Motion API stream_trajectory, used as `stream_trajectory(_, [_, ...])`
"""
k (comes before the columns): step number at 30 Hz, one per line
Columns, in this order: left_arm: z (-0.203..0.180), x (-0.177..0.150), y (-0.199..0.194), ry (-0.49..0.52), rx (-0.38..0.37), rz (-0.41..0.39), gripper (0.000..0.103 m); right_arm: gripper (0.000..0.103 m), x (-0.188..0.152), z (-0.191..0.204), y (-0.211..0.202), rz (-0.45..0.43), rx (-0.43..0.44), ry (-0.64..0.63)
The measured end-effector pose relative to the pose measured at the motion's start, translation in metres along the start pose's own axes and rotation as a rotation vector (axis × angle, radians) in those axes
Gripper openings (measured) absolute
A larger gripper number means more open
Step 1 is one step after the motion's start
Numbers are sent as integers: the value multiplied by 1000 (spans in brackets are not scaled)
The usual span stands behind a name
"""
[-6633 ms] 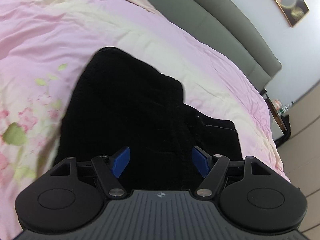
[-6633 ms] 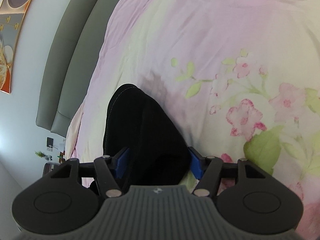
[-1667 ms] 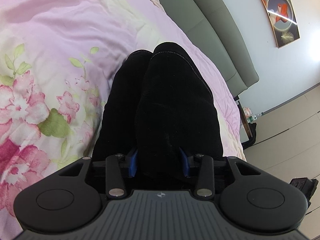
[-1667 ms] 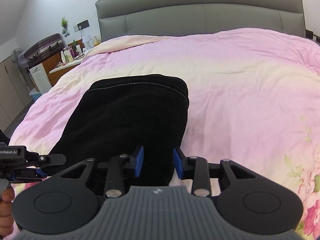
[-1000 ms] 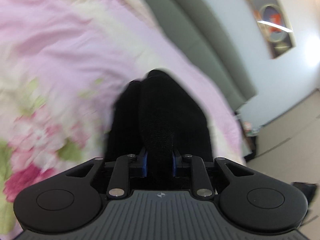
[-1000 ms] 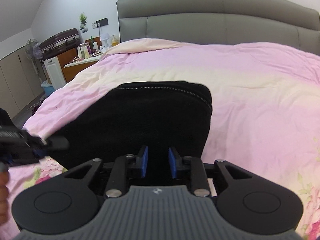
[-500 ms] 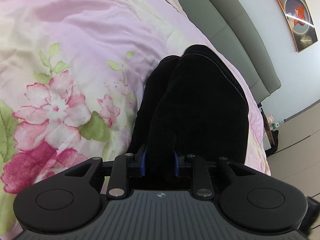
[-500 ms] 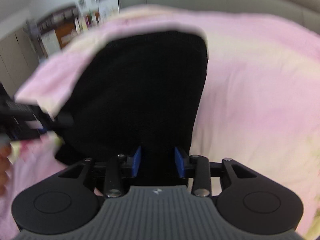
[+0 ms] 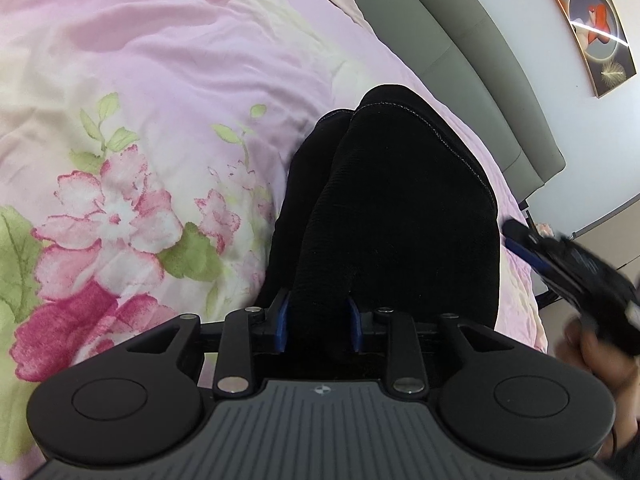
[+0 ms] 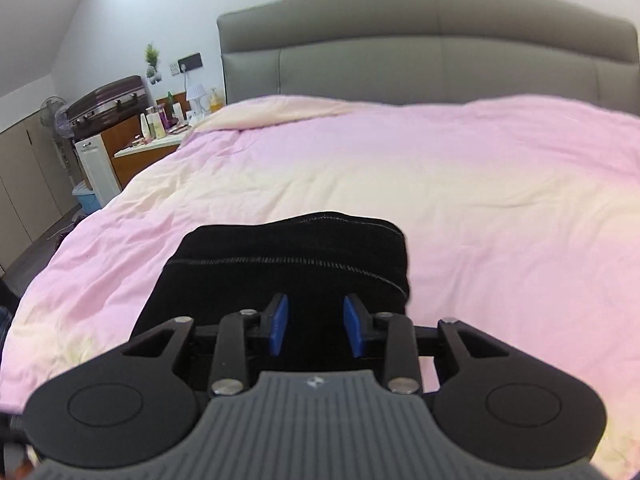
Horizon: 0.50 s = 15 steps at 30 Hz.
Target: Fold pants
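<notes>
Black pants (image 9: pixel 400 208) lie folded in layers on a pink floral duvet (image 9: pixel 140 80). My left gripper (image 9: pixel 318 322) sits at their near end. A thick fold of the fabric fills the gap between its blue pads, which press on it while the jaws are opening. In the right wrist view the pants (image 10: pixel 288 276) show two stitched edges stacked. My right gripper (image 10: pixel 316 325) hovers at their near edge. Its jaws are closing, the inner pad faces show bare, and black cloth lies below the gap. A blurred hand (image 9: pixel 596 356) holds that gripper at the pants' right side.
A grey padded headboard (image 10: pixel 400 48) closes the far end of the bed. A cluttered bedside cabinet (image 10: pixel 160 128) and a dark suitcase (image 10: pixel 108 100) stand left of it. The duvet (image 10: pixel 480 184) spreads wide to the right. A framed picture (image 9: pixel 596 28) hangs on the wall.
The right gripper has swept across the bed and the pants now lie flat in stacked layers before it. It has entered the left wrist view at the right. The left pads stand slightly wider.
</notes>
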State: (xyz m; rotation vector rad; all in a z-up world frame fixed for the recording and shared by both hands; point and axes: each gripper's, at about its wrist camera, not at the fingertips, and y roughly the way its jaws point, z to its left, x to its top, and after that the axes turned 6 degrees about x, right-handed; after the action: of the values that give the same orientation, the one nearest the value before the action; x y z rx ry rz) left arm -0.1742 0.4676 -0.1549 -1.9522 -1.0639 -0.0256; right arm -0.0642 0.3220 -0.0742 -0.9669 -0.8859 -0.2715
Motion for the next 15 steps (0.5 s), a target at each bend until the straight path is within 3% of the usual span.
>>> stream_trajectory(5, [-3,2,5,20,-4,9,41,40,-1,-2,87,160,-143,-47])
stream_trajectory(7, [-9,3,9,54,17,1,41,40,-5,-9,102,153,-154,-59])
stream_trajectory(11, [-8,4,11,48,26,3,42,40,-8,-20,93,120,-112,-61])
stream_trajectory(15, [-3,-1,10,42,40,3,42,40,-24,-11,49,17,-66,-66])
